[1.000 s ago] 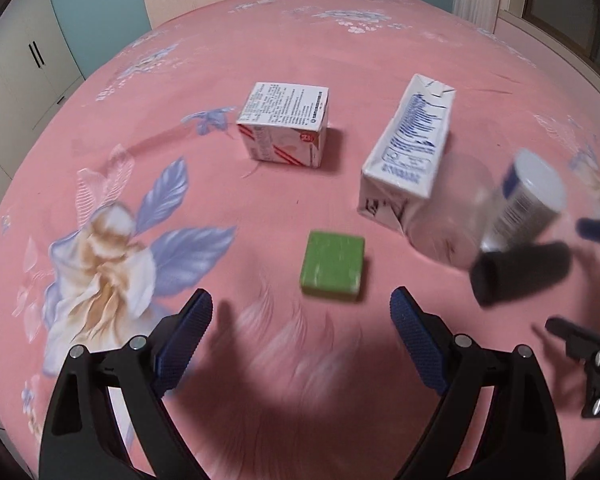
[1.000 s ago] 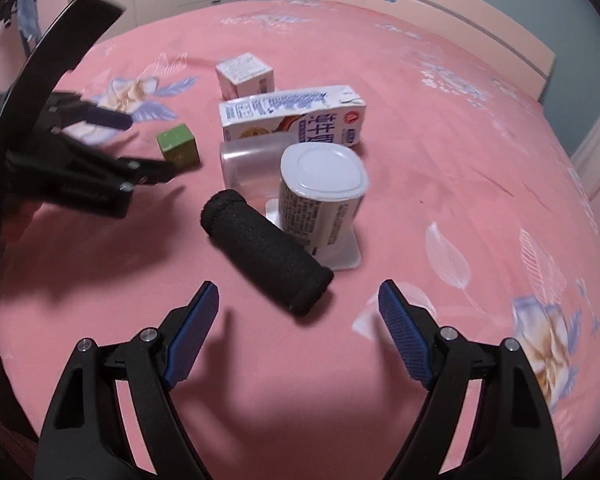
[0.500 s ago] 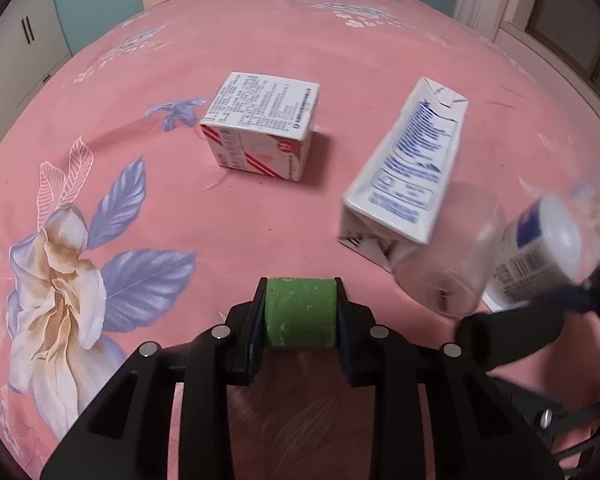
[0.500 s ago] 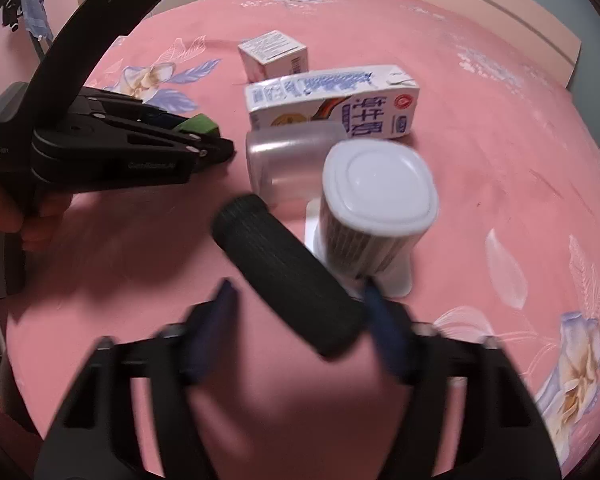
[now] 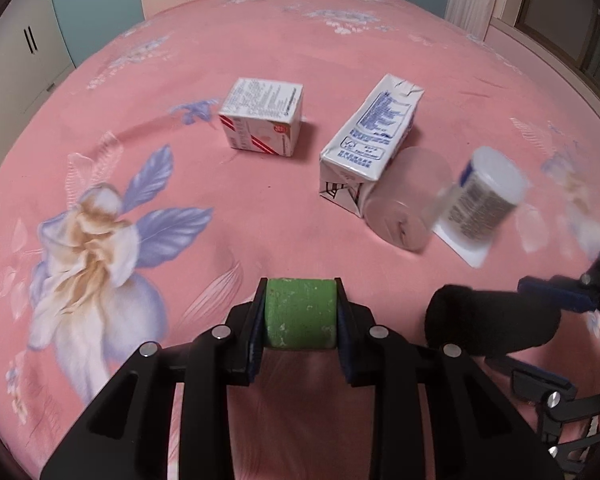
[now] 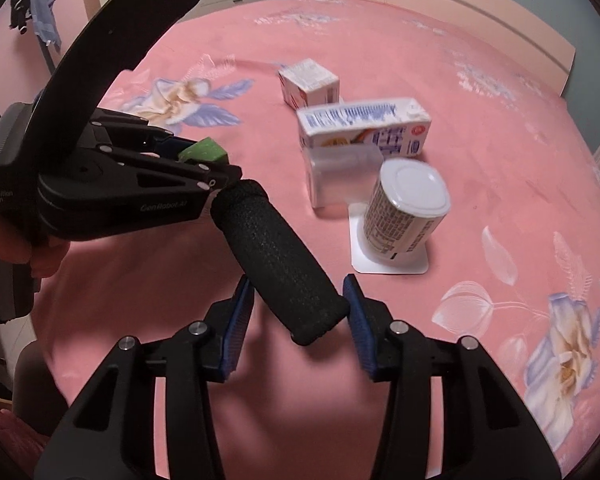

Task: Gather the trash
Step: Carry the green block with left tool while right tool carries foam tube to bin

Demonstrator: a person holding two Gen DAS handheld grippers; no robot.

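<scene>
Plainly, the left tool (image 5: 300, 316) is clenched on a green block (image 5: 300, 312), its two blue-padded fingers (image 5: 256, 332) pressed flat against the block's sides, and the block sits between them above the pink bed (image 5: 260, 60). From the right wrist view the same left tool (image 6: 204, 164) shows from the side, with the block (image 6: 202, 151) peeping out at its tip and a hand (image 6: 16, 240) wrapped round its handle. The right tool (image 6: 298, 312) has a black foam roll (image 6: 280, 256) lying slantwise between its fingers (image 6: 236, 320); the near end of the roll sits close to the right pad, with a gap at the left pad, so I cannot tell whether the roll is truly gripped. The far end of the roll reaches up beside the tip of the left tool. Ahead of the left tool and well apart from it stands a small box (image 5: 262, 116), and to the right of that lies a milk carton (image 5: 372, 148) on its side. A clear cup (image 5: 408, 200) lies tipped over, touching the near end of the carton, and just right of it a white lidded tub (image 5: 484, 200) leans on a flat white card (image 5: 460, 244). Ahead of the right tool these things stand in a line: tub (image 6: 406, 208) nearest, then cup (image 6: 344, 176), carton (image 6: 364, 128) and box (image 6: 308, 82) farthest.
</scene>
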